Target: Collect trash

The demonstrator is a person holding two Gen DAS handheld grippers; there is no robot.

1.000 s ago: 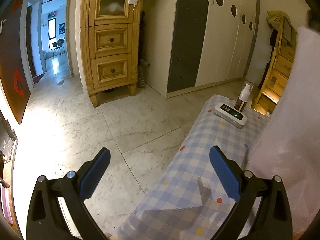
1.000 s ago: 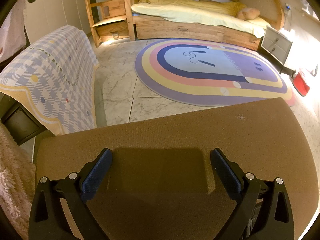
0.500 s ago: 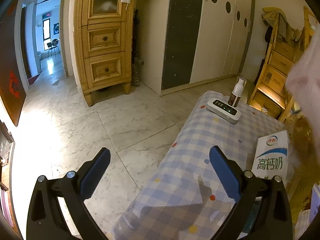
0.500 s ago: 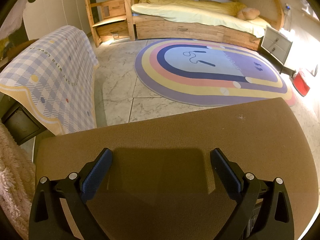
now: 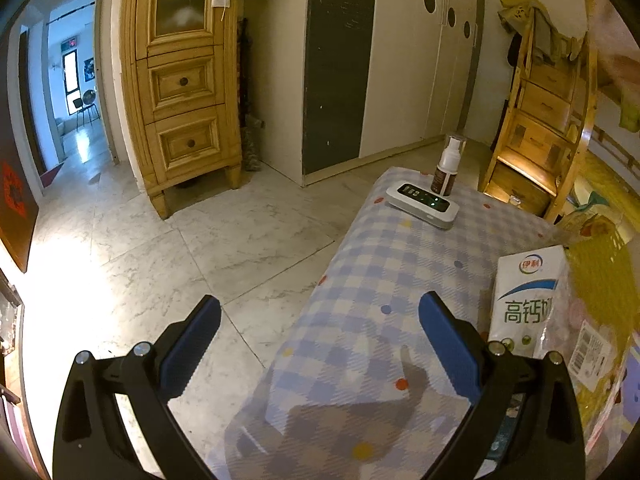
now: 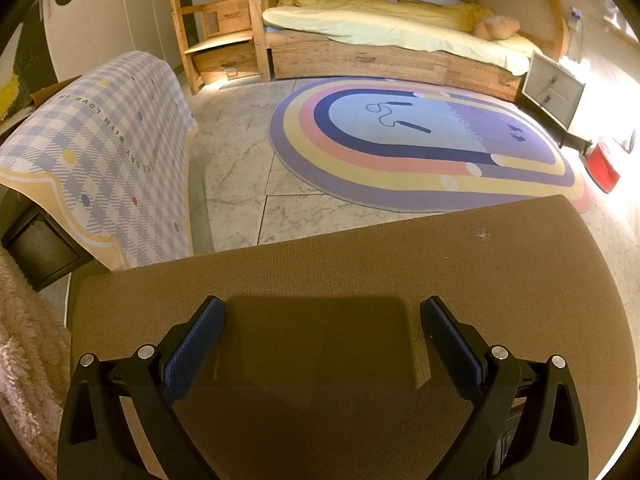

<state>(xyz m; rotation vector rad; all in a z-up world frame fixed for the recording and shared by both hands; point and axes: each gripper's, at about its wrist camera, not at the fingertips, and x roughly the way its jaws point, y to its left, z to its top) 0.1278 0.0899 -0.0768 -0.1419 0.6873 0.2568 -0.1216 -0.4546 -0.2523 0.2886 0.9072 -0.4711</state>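
Note:
A white milk carton (image 5: 524,296) with blue print stands on the checked cloth (image 5: 384,292) at the right of the left wrist view, with clear crinkled plastic wrapping (image 5: 584,344) beside it. My left gripper (image 5: 320,344) is open and empty, above the cloth's near end, left of the carton. My right gripper (image 6: 320,344) is open and empty, hovering over a brown fabric surface (image 6: 360,280). The checked cloth (image 6: 112,148) also shows at the left of the right wrist view.
A white device (image 5: 422,204) and a brown pump bottle (image 5: 446,168) stand at the cloth's far end. A wooden cabinet (image 5: 180,80), a wardrobe (image 5: 400,60) and wooden step drawers (image 5: 536,132) line the walls. A round rug (image 6: 420,140) and a bed (image 6: 392,36) lie beyond the brown surface.
The left wrist view has swung right: a pale fabric that blocked the right side is gone, and the milk carton and plastic have come into sight. The right gripper has not moved.

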